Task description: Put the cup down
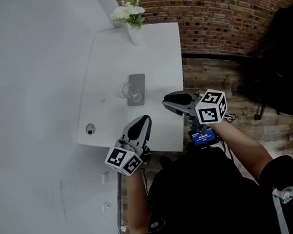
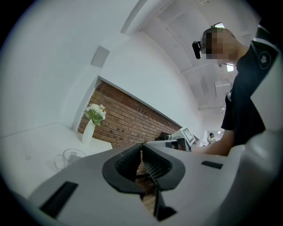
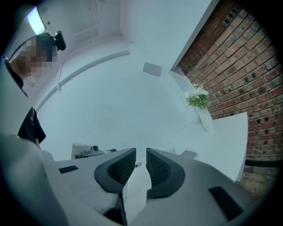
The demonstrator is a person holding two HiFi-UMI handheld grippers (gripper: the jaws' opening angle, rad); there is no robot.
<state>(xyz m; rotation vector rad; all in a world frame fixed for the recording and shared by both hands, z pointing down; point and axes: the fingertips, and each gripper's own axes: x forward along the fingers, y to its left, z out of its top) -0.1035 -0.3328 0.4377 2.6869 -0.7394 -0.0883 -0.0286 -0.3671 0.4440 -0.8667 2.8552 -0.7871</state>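
Note:
A clear glass cup (image 1: 128, 91) with a handle stands upright on the white table (image 1: 153, 48), against a flat grey slab (image 1: 137, 88). The left gripper view shows the same cup (image 2: 70, 158) low at the left. My left gripper (image 1: 144, 120) hovers over the table's near edge, short of the cup, shut with nothing in it; its dark pads (image 2: 152, 164) meet. My right gripper (image 1: 167, 101) hangs at the table's near right corner, to the right of the cup. It is also shut and empty, with only a thin slit between its pads (image 3: 161, 167).
A white vase of flowers (image 1: 132, 19) stands at the table's far edge. A small round fitting (image 1: 90, 129) lies at the near left corner. A white wall runs along the left, a brick wall (image 1: 217, 6) behind. A black chair (image 1: 285, 67) stands on the wooden floor at the right.

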